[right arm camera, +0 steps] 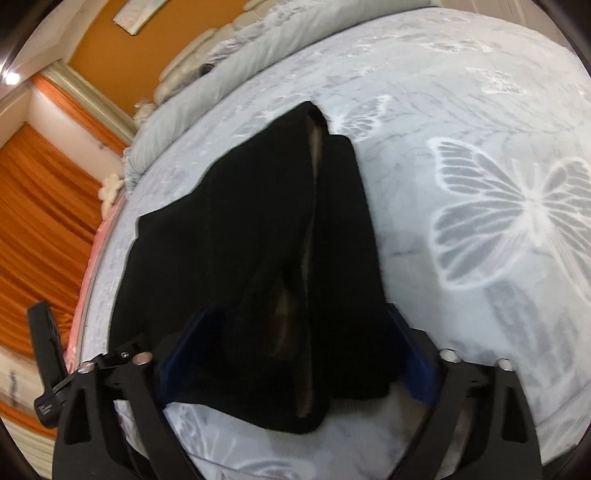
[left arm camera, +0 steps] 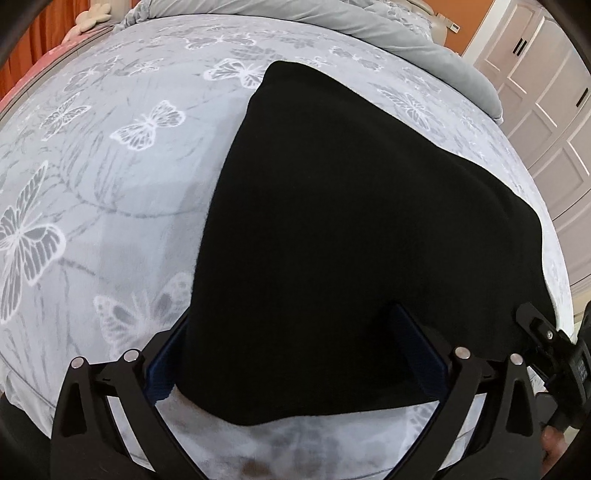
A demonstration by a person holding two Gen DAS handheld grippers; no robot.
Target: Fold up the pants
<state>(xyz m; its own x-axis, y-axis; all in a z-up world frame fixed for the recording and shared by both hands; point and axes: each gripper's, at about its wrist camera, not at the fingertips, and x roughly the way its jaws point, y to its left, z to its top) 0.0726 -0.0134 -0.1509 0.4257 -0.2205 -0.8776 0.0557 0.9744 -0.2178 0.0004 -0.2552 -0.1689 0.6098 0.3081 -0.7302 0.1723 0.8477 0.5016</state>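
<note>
Black, soft-knit folded pants (left arm camera: pixel 332 221) lying flat on pale grey bed (left arm camera: pixel 110 206) with white butterfly-print cover, near edge close to both tools. Left gripper (left arm camera: pixel 295 354) spread to widest, blue-padded fingers (left arm camera: pixel 417 343) straddling near hem, pads not pressing cloth. Right gripper (right arm camera: pixel 295 350) likewise wide open, blue fingers (right arm camera: pixel 184 347) either side of bunched end, nothing clamped. Grey quilt (left arm camera: pixel 406 33) heaped at far side.
</note>
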